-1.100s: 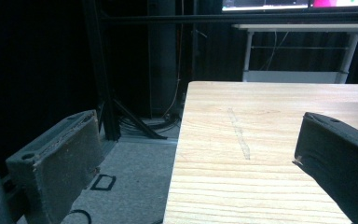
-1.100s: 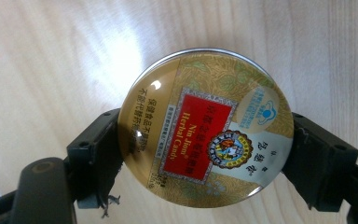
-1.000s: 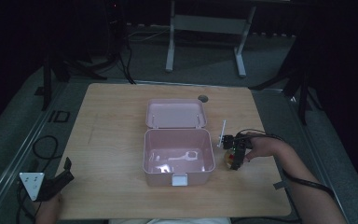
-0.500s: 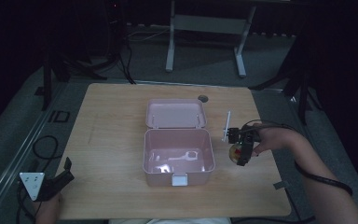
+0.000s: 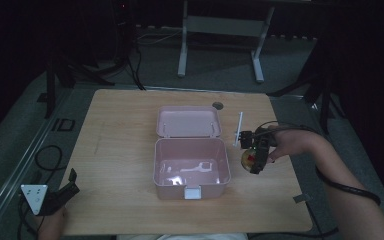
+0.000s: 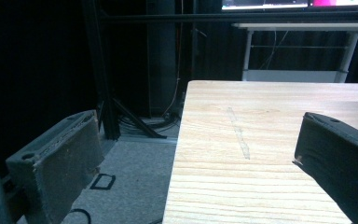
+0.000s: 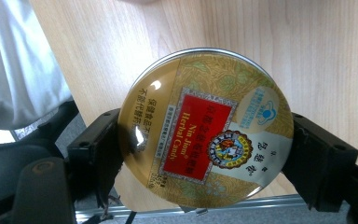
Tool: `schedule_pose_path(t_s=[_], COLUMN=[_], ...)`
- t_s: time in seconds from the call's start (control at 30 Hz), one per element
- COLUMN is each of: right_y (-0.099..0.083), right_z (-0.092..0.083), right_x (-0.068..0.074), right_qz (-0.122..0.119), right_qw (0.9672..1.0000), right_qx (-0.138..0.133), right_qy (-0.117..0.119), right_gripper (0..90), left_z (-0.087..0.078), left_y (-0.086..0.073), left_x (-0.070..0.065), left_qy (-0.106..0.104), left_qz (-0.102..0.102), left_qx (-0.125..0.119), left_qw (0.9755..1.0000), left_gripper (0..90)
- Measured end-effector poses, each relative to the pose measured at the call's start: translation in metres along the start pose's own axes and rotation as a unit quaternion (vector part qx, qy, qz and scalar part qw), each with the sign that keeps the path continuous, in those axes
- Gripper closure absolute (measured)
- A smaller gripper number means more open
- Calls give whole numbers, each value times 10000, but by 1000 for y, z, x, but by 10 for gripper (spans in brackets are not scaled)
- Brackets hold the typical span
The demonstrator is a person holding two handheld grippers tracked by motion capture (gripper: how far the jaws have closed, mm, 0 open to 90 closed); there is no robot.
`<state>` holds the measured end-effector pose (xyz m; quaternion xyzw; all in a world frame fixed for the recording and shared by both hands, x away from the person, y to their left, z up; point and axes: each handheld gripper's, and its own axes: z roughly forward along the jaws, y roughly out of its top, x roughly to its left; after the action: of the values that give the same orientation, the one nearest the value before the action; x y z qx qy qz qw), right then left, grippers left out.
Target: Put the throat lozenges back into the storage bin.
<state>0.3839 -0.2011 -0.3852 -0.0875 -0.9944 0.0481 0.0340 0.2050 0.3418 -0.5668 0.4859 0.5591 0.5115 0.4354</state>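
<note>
- The left gripper point(image 5: 55, 197) rests at the near left corner of the pale wooden table point(image 5: 120, 150), its jaws apart and empty, pointing along the table's left edge.
- The right gripper point(image 5: 256, 155) is clamped on a round gold-and-red metal candy tin point(image 7: 205, 128), held just right of the open pink plastic lunch box point(image 5: 191, 167) and seemingly above the tabletop.
- The tin looks stiff and light, with a glossy domed lid that could slip; the jaws press on opposite sides of its rim, which seems the sound place to hold it.
- A white plastic piece point(image 5: 195, 167) lies inside the box; what it is cannot be told.
- Farther back, a thin white stick point(image 5: 239, 129) lies beside the box's raised lid.
- The tin's underside is hidden, and the room beyond is too dark to read.
</note>
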Motion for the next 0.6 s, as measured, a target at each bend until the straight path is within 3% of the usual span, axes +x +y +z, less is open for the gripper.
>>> schedule_pose_path(t_s=[0.23, 0.6], right_y=[17, 63], right_z=[-14, -28], right_x=[6, 20], right_qz=[-182, -637], right_qw=[9998, 9979], right_qx=[-78, -136], right_qy=[-14, -5], right_gripper=[201, 201], left_z=[0, 0], left_y=[0, 0], left_x=[0, 0], left_qy=[-6, -26], left_qz=[-11, -10], left_qx=[-12, 2], left_qw=[10000, 10000], left_gripper=[10, 10])
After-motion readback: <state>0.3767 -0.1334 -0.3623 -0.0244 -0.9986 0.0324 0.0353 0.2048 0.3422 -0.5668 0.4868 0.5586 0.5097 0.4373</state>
